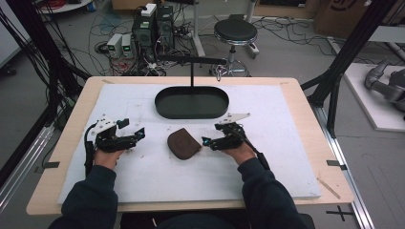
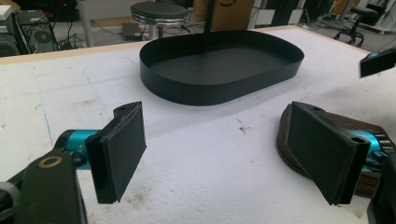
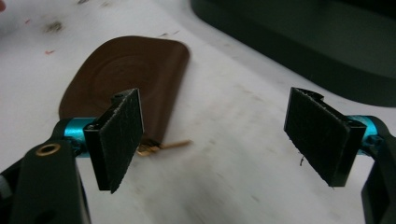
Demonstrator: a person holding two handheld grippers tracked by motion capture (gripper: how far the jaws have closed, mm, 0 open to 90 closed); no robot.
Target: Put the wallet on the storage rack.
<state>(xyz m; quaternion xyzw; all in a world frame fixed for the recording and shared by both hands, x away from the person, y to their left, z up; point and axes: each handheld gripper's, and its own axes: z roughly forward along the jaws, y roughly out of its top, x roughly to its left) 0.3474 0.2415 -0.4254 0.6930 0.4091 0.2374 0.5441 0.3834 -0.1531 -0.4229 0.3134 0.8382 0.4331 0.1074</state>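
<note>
- Brown pouch (image 1: 183, 143) lies flat on the white foam mat (image 1: 143, 176), mid-table, just near of the black oval tray (image 1: 192, 102)
- Left gripper (image 1: 138, 133) left of the pouch, apart from it; jaws spread wide, nothing between them
- Right gripper (image 1: 206, 141) just right of the pouch; jaws released, nothing held
- Gold zipper pull (image 3: 161, 147) at the pouch's edge, beside the right gripper's jaw

Grey floor (image 1: 286, 52) strewn with cables, black round stool (image 1: 235, 31), computer towers (image 1: 154, 26), cardboard boxes (image 1: 341, 14)
</note>
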